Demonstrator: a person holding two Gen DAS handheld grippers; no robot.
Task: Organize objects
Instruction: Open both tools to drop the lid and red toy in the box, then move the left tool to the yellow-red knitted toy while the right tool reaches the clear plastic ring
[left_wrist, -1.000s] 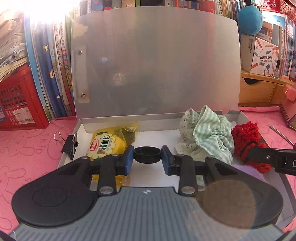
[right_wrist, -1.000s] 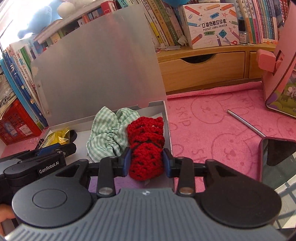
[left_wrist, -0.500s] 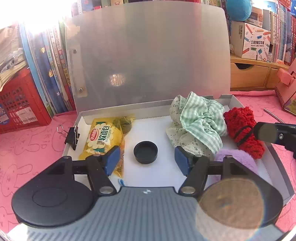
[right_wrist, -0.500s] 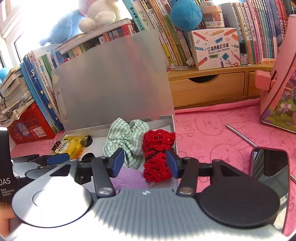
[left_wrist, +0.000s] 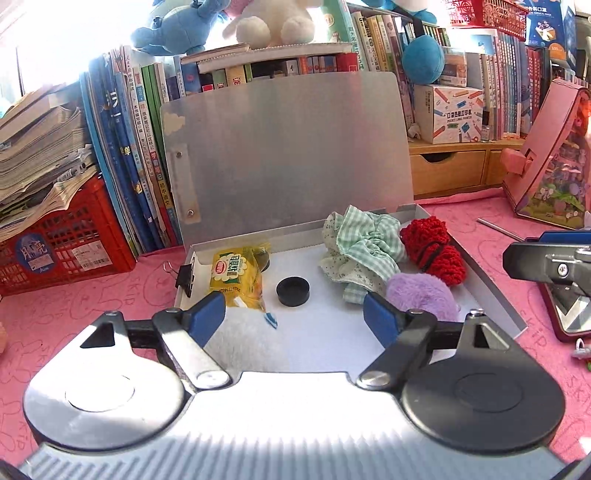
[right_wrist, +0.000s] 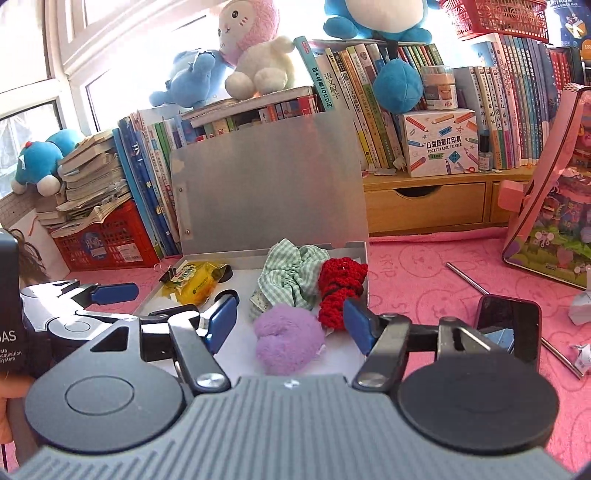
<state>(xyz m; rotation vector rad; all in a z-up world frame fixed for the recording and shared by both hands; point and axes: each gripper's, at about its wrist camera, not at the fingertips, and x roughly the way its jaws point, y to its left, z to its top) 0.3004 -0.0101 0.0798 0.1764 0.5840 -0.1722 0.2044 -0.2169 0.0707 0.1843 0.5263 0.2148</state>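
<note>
Black cap (left_wrist: 293, 291) lies flat on tray (left_wrist: 491, 291) floor, between yellow packet (left_wrist: 236, 277) and green scrunchie (left_wrist: 360, 247); red scrunchie (right_wrist: 341, 291) at right wall; left hand-held gripper (left_wrist: 294, 319) spread, just opening, empty; right hand-held gripper (right_wrist: 290, 325) likewise.

- The yellow snack packet (left_wrist: 235, 277) covers most of a dark round thing (left_wrist: 264, 258) behind it; what that thing is I cannot tell.
- The small blue-and-white piece (left_wrist: 271, 318) below the packet is too small to identify.
- The phone (right_wrist: 508, 328) is partly hidden behind the right gripper's arm.
- The pink toy house (right_wrist: 554, 206) is cut off by the right edge.
- The window area (left_wrist: 48, 40) is washed out by glare.
</note>
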